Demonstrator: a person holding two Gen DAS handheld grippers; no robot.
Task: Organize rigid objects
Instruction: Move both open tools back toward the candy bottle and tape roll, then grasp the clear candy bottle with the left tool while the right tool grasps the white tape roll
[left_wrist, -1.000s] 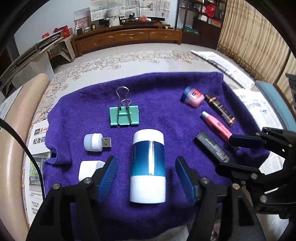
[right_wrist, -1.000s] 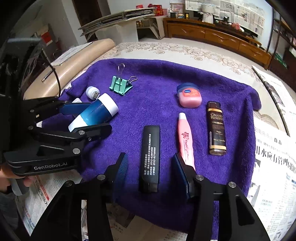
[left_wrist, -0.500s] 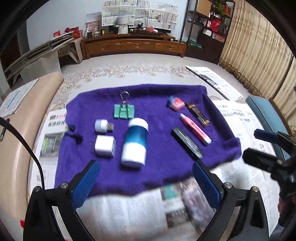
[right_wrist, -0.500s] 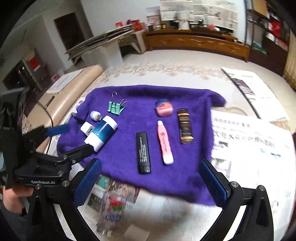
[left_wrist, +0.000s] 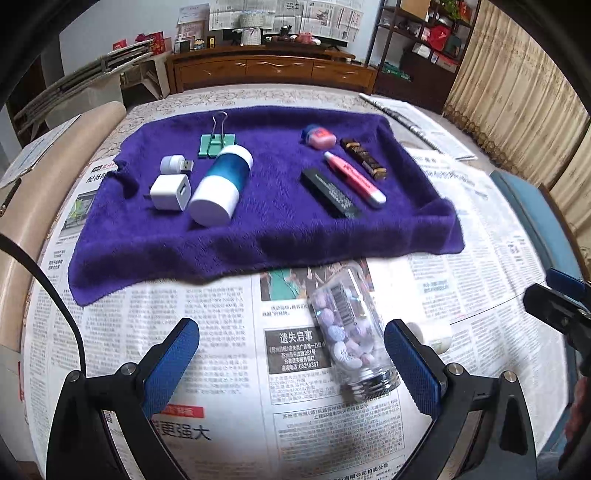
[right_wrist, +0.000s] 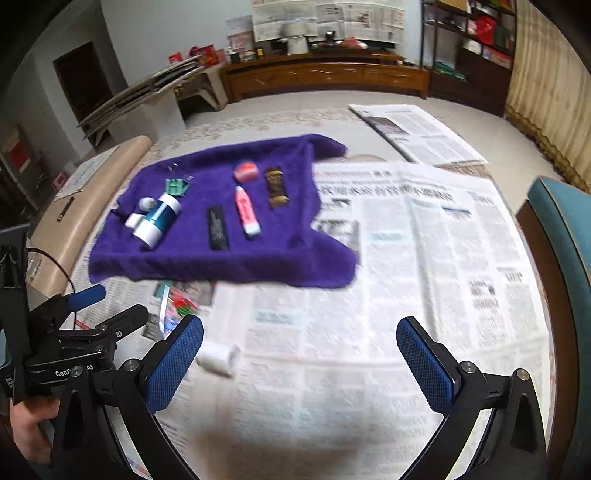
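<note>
Landmark: purple towel (left_wrist: 258, 221), spread over newspaper (left_wrist: 207, 354) on the table.

Left gripper (left_wrist: 291, 354) — fingers spread wide, gripping nothing, hovering over the newspaper on the near side of the towel. Between its blue pads (left_wrist: 171, 363), closer to the right-hand pad, lies a clear glass jar (left_wrist: 352, 332) of pale candy-like pieces, on its side, off the towel just past its near edge, open threaded mouth toward the camera. A white cap (left_wrist: 434, 334) sits on the paper just beside the jar, farther from the towel's near-left corner.

Right gripper (right_wrist: 299, 354) — also spread wide and empty, over newspaper near the towel's near edge. The white cap (right_wrist: 218, 356) lies just beside its left pad.

On the towel, left half: green binder clip (left_wrist: 216, 142) at the far side, then small USB light (left_wrist: 175, 164), white charger cube (left_wrist: 170, 192), and a blue-and-white cylinder (left_wrist: 221, 184) lying down. Right half: pink jar with blue lid (left_wrist: 319, 136), brown tube (left_wrist: 364, 158), pink tube (left_wrist: 354, 179), black bar (left_wrist: 330, 188) — these three roughly parallel.
</note>
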